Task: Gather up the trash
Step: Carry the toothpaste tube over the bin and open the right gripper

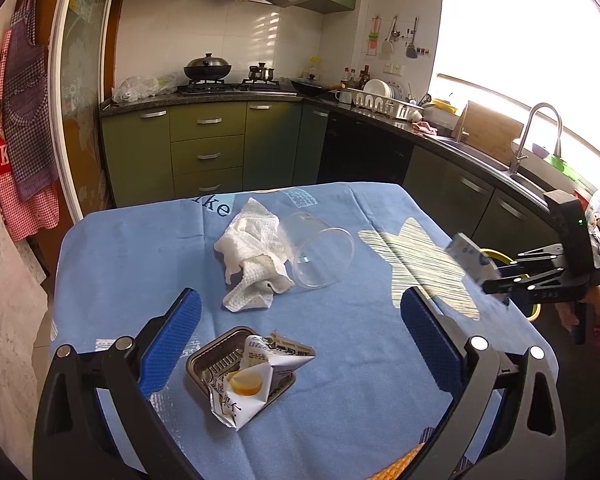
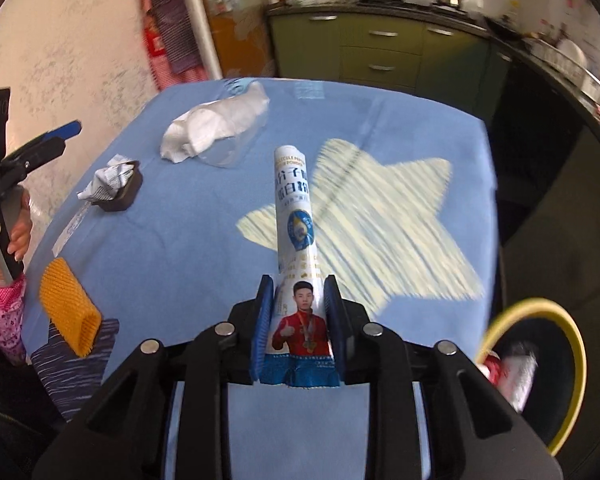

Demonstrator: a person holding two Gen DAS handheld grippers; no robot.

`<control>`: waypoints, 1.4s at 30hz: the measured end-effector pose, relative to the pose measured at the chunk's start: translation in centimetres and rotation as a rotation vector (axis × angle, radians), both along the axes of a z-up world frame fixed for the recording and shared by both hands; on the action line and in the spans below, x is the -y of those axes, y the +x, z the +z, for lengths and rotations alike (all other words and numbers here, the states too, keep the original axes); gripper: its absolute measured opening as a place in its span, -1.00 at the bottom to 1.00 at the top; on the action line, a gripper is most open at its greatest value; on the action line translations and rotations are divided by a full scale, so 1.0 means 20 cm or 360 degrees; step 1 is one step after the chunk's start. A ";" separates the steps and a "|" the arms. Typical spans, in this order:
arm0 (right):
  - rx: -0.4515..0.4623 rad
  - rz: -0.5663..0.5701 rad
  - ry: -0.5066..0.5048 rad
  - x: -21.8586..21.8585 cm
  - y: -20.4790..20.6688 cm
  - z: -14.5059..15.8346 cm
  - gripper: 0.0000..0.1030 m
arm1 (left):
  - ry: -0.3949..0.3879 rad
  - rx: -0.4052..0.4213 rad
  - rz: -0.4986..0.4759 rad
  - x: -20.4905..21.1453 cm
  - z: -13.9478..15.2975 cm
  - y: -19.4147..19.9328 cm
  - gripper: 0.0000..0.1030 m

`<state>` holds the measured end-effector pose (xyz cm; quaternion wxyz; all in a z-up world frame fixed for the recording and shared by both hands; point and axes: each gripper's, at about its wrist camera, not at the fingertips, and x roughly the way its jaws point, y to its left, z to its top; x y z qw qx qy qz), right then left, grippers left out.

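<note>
Worktop cloth (image 2: 172,240) is light blue with a pale yellow striped star (image 2: 380,232). Sachet (image 2: 298,248) is white and blue with a red-jacketed figure printed on it; claw pads (image 2: 265,320) are blue. Bin rim (image 2: 572,344) is yellow, foam sleeve (image 2: 68,308) is orange mesh.

My left gripper (image 1: 300,344) sits low in front of me, tilted downward, its two blue-padded fingers (image 1: 172,344) spread wide apart with nothing pressed between them. My left hand (image 2: 10,236) wraps around its black handle, and a pink patterned sleeve (image 2: 0,312) covers that wrist.

My right gripper (image 2: 298,320) points steeply downward. Its blue pads (image 2: 262,324) are drawn close together and press on both sides of a slim white packet (image 2: 296,216), which stands out past the fingertips. Seen from my left side, this gripper (image 1: 488,276) is held out to the right, my right hand (image 1: 576,312) gripping its handle from below.
</note>
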<state>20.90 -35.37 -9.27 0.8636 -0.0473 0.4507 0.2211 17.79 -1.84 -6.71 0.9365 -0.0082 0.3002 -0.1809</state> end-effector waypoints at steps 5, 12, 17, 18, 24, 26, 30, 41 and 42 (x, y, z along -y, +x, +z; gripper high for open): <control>0.0004 -0.0325 -0.0015 0.35 -0.11 0.01 -0.51 | 0.0008 0.0014 -0.0028 0.03 0.01 -0.02 0.91; -0.0099 -0.0771 -0.0108 0.78 -0.13 -0.14 -0.49 | 0.0017 0.0009 -0.0060 0.06 0.00 -0.03 0.91; -0.0211 -0.1012 -0.0151 0.98 -0.06 -0.30 -0.45 | 0.0031 0.0004 -0.0083 0.08 -0.01 -0.03 0.91; -0.0210 -0.1050 -0.0162 1.01 -0.05 -0.31 -0.30 | 0.0034 0.0002 -0.0086 0.09 -0.01 -0.03 0.91; -0.0166 -0.1259 -0.0112 1.05 -0.10 -0.29 -0.01 | 0.0046 -0.0011 -0.0097 0.11 -0.02 -0.02 0.91; -0.0117 -0.1228 -0.0124 0.98 -0.15 -0.26 0.00 | 0.0054 -0.0012 -0.0101 0.11 -0.02 -0.02 0.91; -0.0062 -0.1184 -0.0071 0.88 -0.22 -0.23 0.05 | 0.0049 -0.0033 -0.0098 0.12 -0.03 0.00 0.91; 0.0027 -0.1084 -0.0013 0.76 -0.23 -0.14 0.05 | 0.0072 -0.0188 -0.0179 0.32 -0.04 0.09 0.91; 0.0034 -0.1076 0.0003 0.76 -0.23 -0.13 0.06 | 0.0095 -0.0197 -0.0188 0.35 -0.03 0.12 0.91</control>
